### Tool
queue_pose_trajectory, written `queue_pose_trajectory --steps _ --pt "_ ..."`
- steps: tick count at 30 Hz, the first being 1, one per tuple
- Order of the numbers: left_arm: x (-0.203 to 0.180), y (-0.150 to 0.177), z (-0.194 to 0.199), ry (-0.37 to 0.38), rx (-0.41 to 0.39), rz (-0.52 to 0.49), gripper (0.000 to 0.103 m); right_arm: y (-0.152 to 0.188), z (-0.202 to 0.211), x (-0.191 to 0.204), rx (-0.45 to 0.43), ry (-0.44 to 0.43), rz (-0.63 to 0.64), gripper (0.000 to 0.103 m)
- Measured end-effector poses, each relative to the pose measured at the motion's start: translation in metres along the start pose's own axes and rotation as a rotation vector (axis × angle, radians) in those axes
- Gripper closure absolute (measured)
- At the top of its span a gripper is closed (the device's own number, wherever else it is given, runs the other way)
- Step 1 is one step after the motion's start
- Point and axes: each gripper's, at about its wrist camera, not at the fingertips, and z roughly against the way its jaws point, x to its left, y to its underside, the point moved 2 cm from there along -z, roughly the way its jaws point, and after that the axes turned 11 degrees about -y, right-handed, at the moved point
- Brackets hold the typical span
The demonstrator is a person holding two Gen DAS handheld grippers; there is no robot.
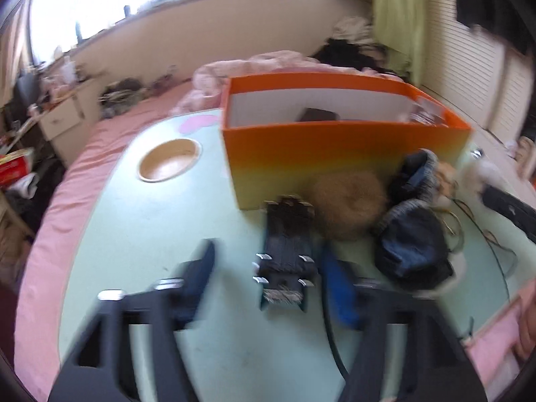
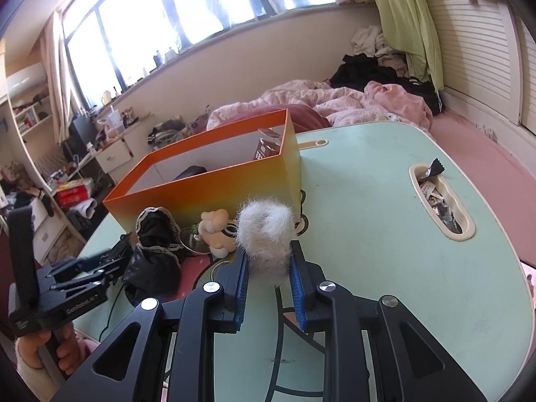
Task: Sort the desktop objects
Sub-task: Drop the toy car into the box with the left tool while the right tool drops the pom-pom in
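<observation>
Right wrist view: right hand-held gripper [image 2: 268, 264] is clenched on a white fluffy pom-pom [image 2: 264, 234], blue pads pressing its lower sides, so the ball stands above the fingertips. Held low over the table [image 2: 368, 234], just in front of the orange box [image 2: 207, 187]; judged staged for a drop into the box, which already holds a dark item and a packet.

Left wrist view (blurred): left hand-held gripper [image 1: 268, 261] stands released, jaws apart either side of a black claw clip [image 1: 286, 251] lying on the table near its front edge. Pads not touching the clip; judged lined up for the next grasp. Tan fluffy ball [image 1: 348, 201] and dark fabric pieces [image 1: 412, 248] sit against the box front, unsorted. Round cup recess [image 1: 167, 164] towards the left edge, nothing in it.
</observation>
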Motion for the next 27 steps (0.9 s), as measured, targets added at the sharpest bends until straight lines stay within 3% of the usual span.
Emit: queue_pose_trajectory --steps 1,3,4,6,10,13,18,19,20,22,25,27 --pt "0.000 -0.002 -0.001 0.020 -0.013 0.003 0.034 0.000 0.000 0.000 0.000 -0.001 -0.001 0.081" --pt "-0.002 -0.004 -0.010 0.045 0.010 -0.005 0.055 0.000 0.000 0.000 -0.001 -0.001 -0.003 0.081" --pt "0.001 -0.004 -0.008 0.059 0.012 0.006 0.074 0.000 0.000 -0.001 -0.002 0.000 -0.004 0.081" --pt "0.006 -0.004 -0.002 0.052 0.007 0.007 0.074 -0.001 0.001 -0.002 -0.007 -0.003 -0.007 0.081" --pt "0.018 -0.005 0.024 0.149 -0.044 0.052 0.074 -0.013 0.012 -0.002 -0.046 -0.008 0.002 0.081" --pt "0.018 -0.030 0.044 0.156 -0.109 0.050 0.074 -0.037 0.018 0.011 -0.088 0.000 0.056 0.081" --pt "-0.004 -0.094 0.042 0.209 -0.174 0.083 0.073 -0.092 -0.013 0.032 -0.034 -0.111 0.068 0.080" --pt "-0.008 -0.103 0.034 0.202 -0.177 0.092 0.068 -0.100 -0.023 0.033 -0.020 -0.114 0.072 0.078" --pt "-0.013 -0.109 0.027 0.180 -0.166 0.095 0.055 -0.105 -0.035 0.033 0.000 -0.104 0.083 0.067" --pt "-0.017 -0.108 0.017 0.125 -0.128 0.108 0.048 -0.107 -0.047 0.028 0.028 -0.060 0.073 0.050" --pt "-0.014 -0.085 0.025 0.180 -0.147 0.100 0.044 -0.088 -0.030 0.021 0.000 -0.096 0.044 0.050" --pt "-0.007 -0.063 0.035 0.170 -0.151 0.085 0.039 -0.074 -0.016 0.022 -0.011 -0.080 0.063 0.050"
